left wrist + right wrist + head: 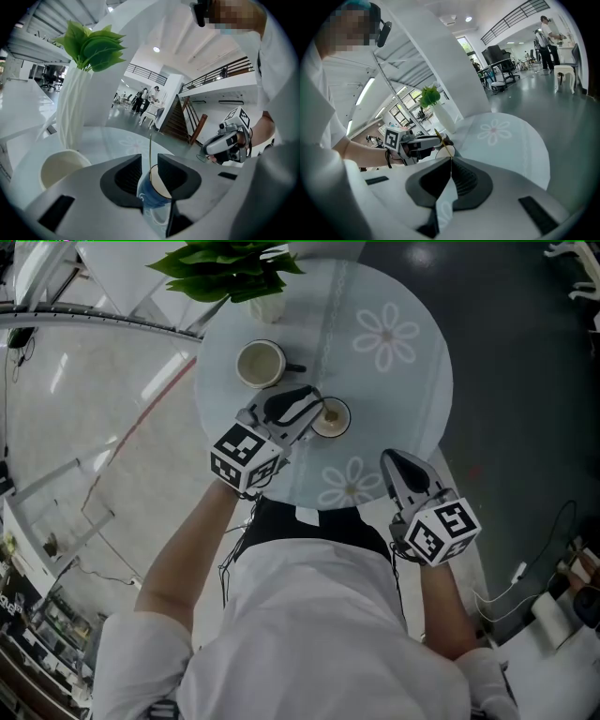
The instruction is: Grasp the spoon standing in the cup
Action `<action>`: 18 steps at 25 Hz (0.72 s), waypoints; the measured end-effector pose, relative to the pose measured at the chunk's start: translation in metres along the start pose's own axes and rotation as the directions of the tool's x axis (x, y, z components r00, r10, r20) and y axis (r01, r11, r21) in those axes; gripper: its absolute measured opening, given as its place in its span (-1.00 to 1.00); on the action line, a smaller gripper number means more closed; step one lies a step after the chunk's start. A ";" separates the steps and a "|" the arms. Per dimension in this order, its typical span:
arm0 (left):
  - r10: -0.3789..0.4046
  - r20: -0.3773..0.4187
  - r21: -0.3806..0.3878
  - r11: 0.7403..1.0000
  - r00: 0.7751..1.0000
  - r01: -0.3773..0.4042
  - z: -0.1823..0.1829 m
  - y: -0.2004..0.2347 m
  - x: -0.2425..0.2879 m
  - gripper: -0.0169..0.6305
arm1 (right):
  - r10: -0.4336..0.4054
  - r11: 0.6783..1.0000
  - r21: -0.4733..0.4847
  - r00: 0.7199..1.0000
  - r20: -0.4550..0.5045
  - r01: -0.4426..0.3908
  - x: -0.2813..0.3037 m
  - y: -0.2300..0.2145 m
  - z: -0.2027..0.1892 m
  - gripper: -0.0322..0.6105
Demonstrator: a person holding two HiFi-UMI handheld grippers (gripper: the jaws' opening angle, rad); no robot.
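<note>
Jaws on your left gripper straddle the spoon in the cup, slightly apart; your right gripper is closed, empty.

No legible text or numbers anywhere.

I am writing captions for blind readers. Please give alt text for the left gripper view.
The left claw, jaws apart, straddles a thin spoon handle standing in a blue cup on the table. A cream cup and a white vase with green leaves stand to its left; the right claw is at the right.
</note>
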State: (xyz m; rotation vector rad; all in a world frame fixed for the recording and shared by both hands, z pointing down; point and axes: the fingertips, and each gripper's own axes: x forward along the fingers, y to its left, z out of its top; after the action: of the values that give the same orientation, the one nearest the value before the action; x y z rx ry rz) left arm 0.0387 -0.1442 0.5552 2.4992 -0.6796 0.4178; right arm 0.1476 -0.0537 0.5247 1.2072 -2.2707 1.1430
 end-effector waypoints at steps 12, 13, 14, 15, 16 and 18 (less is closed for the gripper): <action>-0.006 -0.001 0.005 1.000 1.000 0.006 -0.001 0.002 0.006 -0.79 | -0.019 1.000 0.014 1.000 -0.011 0.020 -0.001 -0.006 -0.007 -0.83; -0.005 0.000 0.005 1.000 1.000 0.005 0.000 0.001 0.006 -0.81 | -0.021 1.000 0.017 1.000 -0.010 0.021 -0.001 -0.006 -0.007 -0.83; -0.005 0.001 0.004 1.000 1.000 0.005 0.000 0.000 0.005 -0.83 | -0.022 1.000 0.019 1.000 -0.009 0.022 -0.002 -0.006 -0.007 -0.83; -0.006 0.002 0.003 1.000 1.000 0.006 0.000 -0.001 0.005 -0.85 | -0.022 1.000 0.020 1.000 -0.007 0.022 -0.002 -0.006 -0.007 -0.83; -0.008 0.003 0.003 1.000 1.000 0.008 0.000 -0.002 0.004 -0.86 | -0.022 1.000 0.020 1.000 -0.006 0.022 -0.003 -0.006 -0.008 -0.83; -0.014 0.006 0.005 1.000 1.000 0.014 0.000 -0.004 0.003 -0.87 | -0.020 1.000 0.020 1.000 -0.005 0.020 -0.004 -0.005 -0.008 -0.83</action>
State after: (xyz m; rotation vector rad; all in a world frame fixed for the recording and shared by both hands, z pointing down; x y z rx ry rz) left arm 0.0435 -0.1424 0.5545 2.5089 -0.6642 0.4077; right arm 0.1532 -0.0472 0.5300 1.2306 -2.2434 1.1625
